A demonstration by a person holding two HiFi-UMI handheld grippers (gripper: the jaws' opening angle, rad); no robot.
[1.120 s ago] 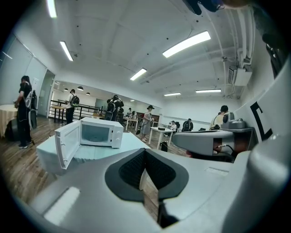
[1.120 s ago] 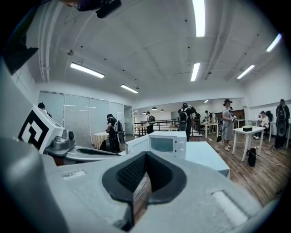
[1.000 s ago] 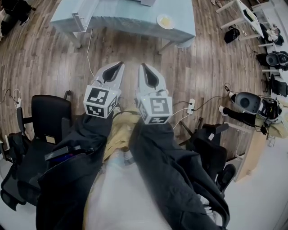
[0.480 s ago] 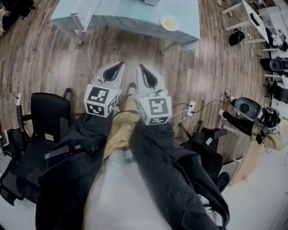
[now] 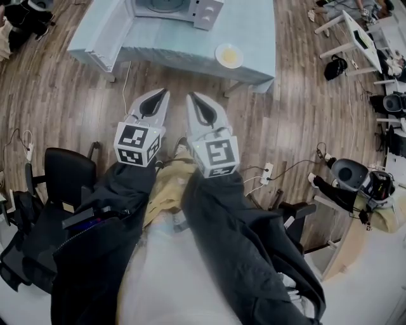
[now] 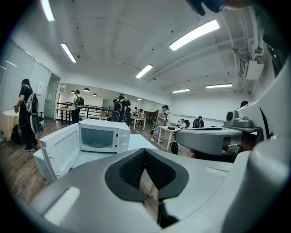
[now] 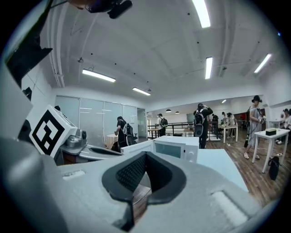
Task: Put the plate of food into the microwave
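A white plate of yellow food (image 5: 229,55) lies near the front right edge of the light blue table (image 5: 171,44). Behind it stands the white microwave (image 5: 174,9), its door (image 6: 59,152) swung open to the left and its inside empty (image 6: 97,139). Both grippers hang side by side over the wooden floor, short of the table. My left gripper (image 5: 163,93) is shut with nothing in it, its pads (image 6: 136,168) meeting. My right gripper (image 5: 191,96) is also shut and empty, and points at the microwave (image 7: 177,148). Neither gripper view shows the plate.
A black office chair (image 5: 66,168) stands at the left and another (image 5: 292,212) at the right. A power strip with cables (image 5: 266,172) lies on the floor. Desks and gear (image 5: 358,174) line the right side. Several people stand in the room behind the table.
The table and plate have come nearer in the head view, and the microwave has come into sight at the top. Both grippers stay shut and side by side.
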